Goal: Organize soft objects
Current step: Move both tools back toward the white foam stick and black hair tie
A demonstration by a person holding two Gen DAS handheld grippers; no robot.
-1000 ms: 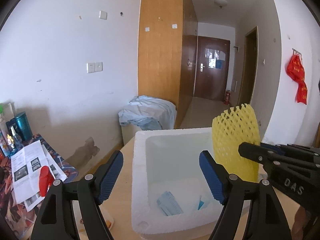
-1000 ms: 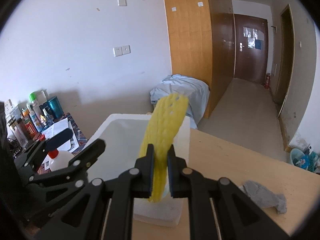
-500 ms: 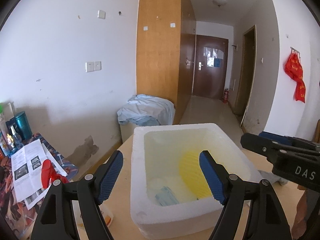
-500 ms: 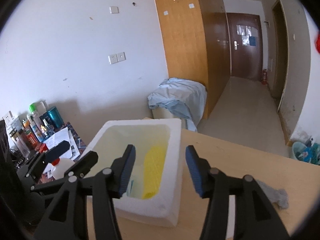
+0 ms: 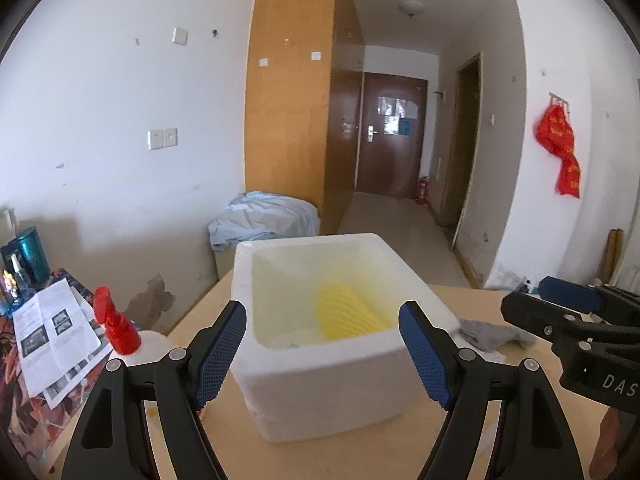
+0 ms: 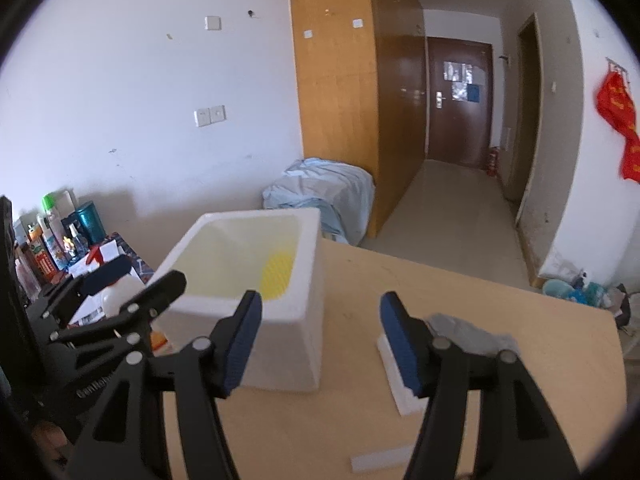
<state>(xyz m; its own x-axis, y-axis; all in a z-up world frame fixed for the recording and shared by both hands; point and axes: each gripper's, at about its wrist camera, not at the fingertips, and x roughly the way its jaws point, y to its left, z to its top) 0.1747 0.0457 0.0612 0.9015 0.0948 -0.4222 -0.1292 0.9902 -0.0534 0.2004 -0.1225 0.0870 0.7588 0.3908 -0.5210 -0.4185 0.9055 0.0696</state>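
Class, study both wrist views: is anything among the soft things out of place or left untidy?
Yes. The grey cloth lies crumpled on the table, outside the foam box, partly over a white foam piece. The yellow foam net already sits inside.

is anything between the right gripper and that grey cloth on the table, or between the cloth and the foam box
Nothing visible blocks either path. The right gripper is open, and the grey cloth lies just past its right finger, beside a white foam slab. Between the cloth and the foam box there is only bare table, and the box is open on top.
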